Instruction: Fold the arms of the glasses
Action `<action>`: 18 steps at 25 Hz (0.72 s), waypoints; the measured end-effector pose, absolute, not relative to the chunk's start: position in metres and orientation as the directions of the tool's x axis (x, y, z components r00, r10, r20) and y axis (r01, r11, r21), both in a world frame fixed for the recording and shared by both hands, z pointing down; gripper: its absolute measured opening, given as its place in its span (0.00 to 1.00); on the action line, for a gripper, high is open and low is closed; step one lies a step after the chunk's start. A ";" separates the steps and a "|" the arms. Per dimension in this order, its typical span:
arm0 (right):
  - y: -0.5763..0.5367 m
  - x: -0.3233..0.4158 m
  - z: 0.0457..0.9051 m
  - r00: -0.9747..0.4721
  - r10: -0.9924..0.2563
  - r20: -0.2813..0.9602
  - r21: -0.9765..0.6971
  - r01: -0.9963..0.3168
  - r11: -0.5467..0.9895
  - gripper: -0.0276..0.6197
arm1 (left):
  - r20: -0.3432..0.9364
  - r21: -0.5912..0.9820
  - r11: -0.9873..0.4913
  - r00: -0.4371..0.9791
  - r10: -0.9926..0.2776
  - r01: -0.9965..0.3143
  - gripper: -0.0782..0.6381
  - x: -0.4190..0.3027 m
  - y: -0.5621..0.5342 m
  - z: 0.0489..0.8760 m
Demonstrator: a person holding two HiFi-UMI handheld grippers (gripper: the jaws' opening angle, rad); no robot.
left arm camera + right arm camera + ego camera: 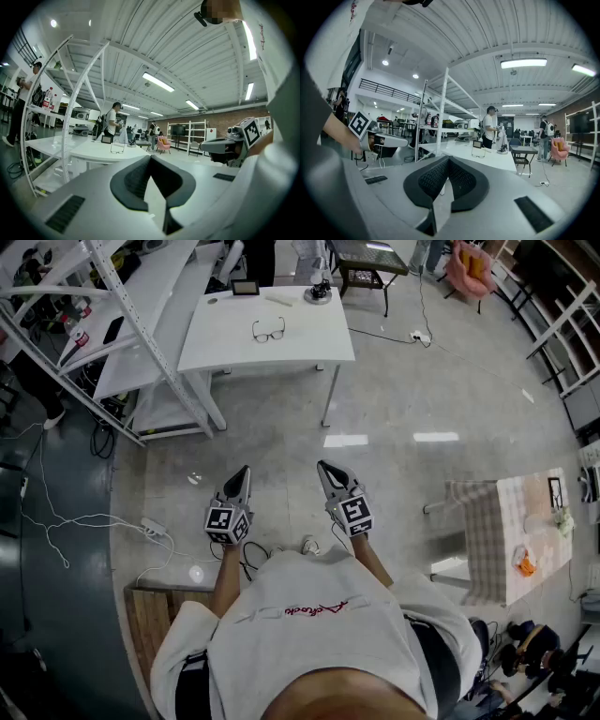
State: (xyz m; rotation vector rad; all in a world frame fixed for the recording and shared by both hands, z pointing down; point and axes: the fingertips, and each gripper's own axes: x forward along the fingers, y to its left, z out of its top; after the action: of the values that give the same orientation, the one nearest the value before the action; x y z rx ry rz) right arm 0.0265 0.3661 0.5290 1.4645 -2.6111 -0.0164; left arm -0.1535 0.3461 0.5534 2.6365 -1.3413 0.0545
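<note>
Glasses [268,331]: resting on the white surface [281,354], about mid-width and toward its far half, well apart from the person and both tools.
Progress: not begun, by my reading. Both arms look spread open, though the glasses are small in every view.
Left to do: walk up to the surface, steady the frame, then swing each arm in against the lenses.
Facing: the lens front looks toward the person, and the arms run back toward the far edge.
Long axis: the frame front lies left to right in the head view, roughly along the near edge of the surface.
Left hand-held gripper [244,471]: jaws together with nothing between them, held out over the floor and aimed toward the surface.
Right hand-held gripper [322,466]: jaws likewise closed and empty, just beside the left one, aimed the same way.
</note>
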 end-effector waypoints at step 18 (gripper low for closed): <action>0.354 0.024 0.526 -0.539 -0.838 0.089 0.051 -0.837 0.544 0.09 | 0.118 0.116 -0.592 0.603 -0.789 -0.797 0.14 -0.145 0.335 0.543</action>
State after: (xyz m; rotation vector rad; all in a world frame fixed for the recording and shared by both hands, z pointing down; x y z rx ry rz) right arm 0.0240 0.3536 0.5262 1.4526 -2.6692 -0.0030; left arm -0.1446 0.3347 0.5426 2.6698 -1.3312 0.0814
